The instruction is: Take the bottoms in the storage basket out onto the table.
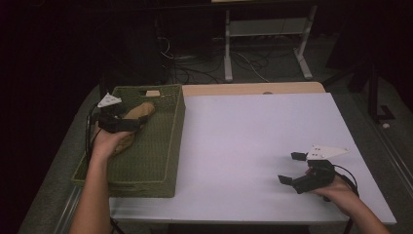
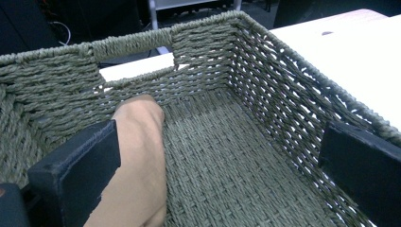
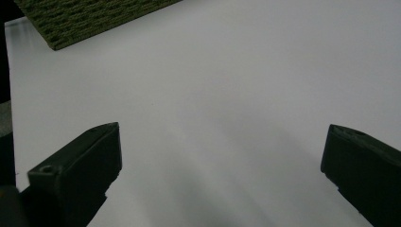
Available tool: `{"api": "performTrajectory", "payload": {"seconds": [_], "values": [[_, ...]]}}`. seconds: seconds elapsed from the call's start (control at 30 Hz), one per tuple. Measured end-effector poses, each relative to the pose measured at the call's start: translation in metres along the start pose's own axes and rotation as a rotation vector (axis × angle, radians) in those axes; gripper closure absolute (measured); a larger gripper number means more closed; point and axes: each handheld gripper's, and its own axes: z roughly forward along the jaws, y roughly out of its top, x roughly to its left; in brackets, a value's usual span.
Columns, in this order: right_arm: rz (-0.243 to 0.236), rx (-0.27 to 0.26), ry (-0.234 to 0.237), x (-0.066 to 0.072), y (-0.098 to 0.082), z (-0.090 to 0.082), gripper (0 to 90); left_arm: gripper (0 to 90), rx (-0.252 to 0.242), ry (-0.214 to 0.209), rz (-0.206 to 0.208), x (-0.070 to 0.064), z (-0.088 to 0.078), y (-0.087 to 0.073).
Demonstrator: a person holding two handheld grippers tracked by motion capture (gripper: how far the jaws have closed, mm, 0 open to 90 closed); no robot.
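Note:
A green woven basket [image 1: 178,141] stands on the left part of the white table [image 1: 253,141]. Inside it, along its left side, lies a tan soft object [image 1: 144,109]. My left gripper [image 1: 127,122] hangs over the basket, just above that object. In the left gripper view, my left gripper [image 2: 222,161] is open inside the basket [image 2: 132,40]; the tan object [image 2: 139,165] lies on the floor beside the left jaw, with nothing between the jaws. My right gripper [image 1: 289,167] rests open near the table's front right. In its own view, my right gripper [image 3: 222,161] is open over bare table [image 3: 236,71].
A corner of the basket [image 3: 85,16] shows far off in the right gripper view. A wooden strip [image 1: 253,88] runs along the table's back edge. Beyond it, a metal frame [image 1: 263,48] and cables sit on the dark floor. The basket has a handle cutout [image 2: 137,64].

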Motion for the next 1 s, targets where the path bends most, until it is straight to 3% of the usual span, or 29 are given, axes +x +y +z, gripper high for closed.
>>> {"api": "performTrajectory", "payload": {"seconds": [0.47,1.0], "values": [[0.004,-0.008,-0.004,-0.001,0.0,-0.002,0.0,0.2,-0.009,0.008,0.01,0.007,0.01,0.016],[0.003,-0.007,-0.012,-0.001,-0.001,-0.003,0.1,0.2,0.005,0.045,-0.001,0.023,0.02,0.018]]}}
